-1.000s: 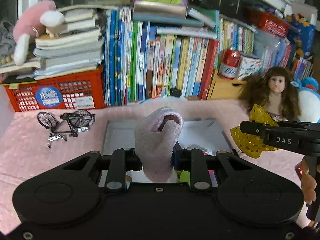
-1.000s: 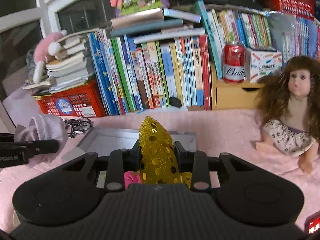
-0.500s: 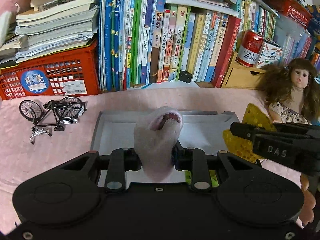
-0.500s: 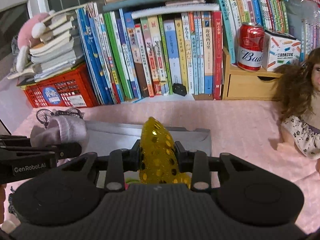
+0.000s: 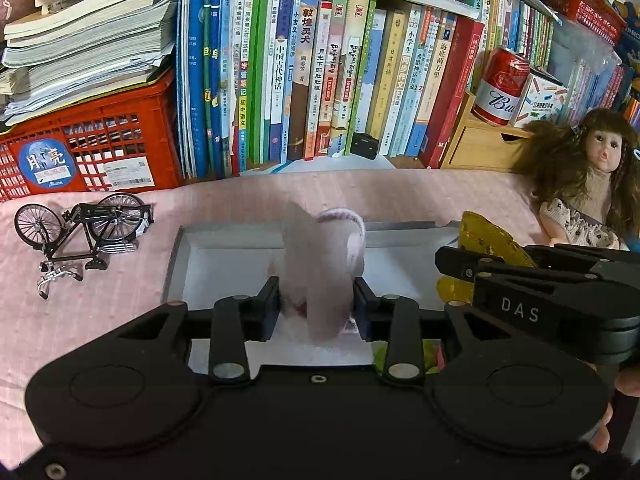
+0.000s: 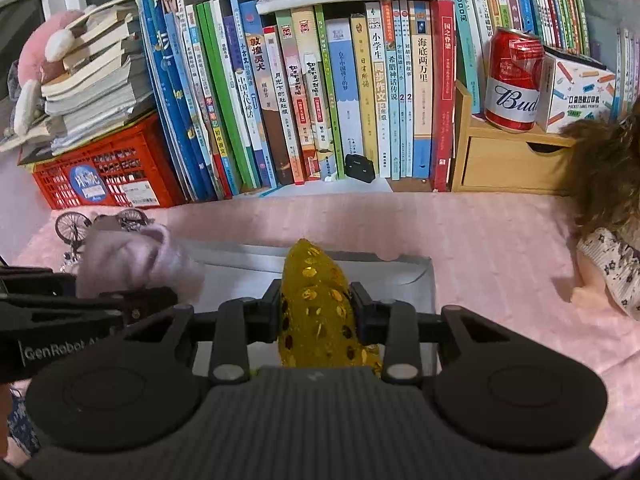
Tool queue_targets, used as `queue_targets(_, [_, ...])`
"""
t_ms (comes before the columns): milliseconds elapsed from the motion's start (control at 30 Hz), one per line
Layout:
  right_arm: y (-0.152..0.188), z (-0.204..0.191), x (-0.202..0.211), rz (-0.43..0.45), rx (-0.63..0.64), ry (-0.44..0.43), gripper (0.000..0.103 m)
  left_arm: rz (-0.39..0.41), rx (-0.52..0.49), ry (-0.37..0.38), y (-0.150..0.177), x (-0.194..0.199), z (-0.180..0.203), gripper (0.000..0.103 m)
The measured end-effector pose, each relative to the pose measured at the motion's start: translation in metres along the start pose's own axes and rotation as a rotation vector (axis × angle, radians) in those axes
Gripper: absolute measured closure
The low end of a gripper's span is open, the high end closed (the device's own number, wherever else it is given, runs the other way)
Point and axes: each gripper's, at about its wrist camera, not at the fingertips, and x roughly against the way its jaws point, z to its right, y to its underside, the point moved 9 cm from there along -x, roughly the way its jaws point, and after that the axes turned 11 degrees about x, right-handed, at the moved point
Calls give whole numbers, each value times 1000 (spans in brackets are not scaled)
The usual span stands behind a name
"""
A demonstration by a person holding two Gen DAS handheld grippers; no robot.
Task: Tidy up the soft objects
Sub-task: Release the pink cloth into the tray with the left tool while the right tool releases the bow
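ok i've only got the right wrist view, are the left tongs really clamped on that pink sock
observer: yes, the left tongs pinch the pink sock from both sides, above the tray.
operator: anything in the tray already
observer: something green lies at its near right corner; I cannot tell what.
operator: doll's cut off for me, is it upright
observer: the doll sits upright right of the tray, facing the camera.

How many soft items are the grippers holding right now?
2: a pale pink fuzzy sock in the left gripper, a gold sequined fabric piece in the right gripper.
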Motion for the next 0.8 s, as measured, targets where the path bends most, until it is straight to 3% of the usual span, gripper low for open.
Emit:
queue_targets(67, [-1,0,1,4,-13,-19,37,-4,-6,2,0,-1,1,59])
queue_targets(100, [-1,0,3,7,-17,-27,35,-7,-7,2,0,-2,1,54])
queue_targets(233, [-2,5,7,17,-26,-22,31,-12,18,-5,0,-3,-4,39])
queue_targets(433, [0,10,12,28,-71,-53,30,3,8,-26,0,2,-6,29])
queue_targets(600, [1,5,22,37,-69,-68,29,11,-5,-35,4,13,-7,28])
queue_targets(800, [0,-5,41,69,-33,-70,20,27,-28,-31,11,31,-6,26])
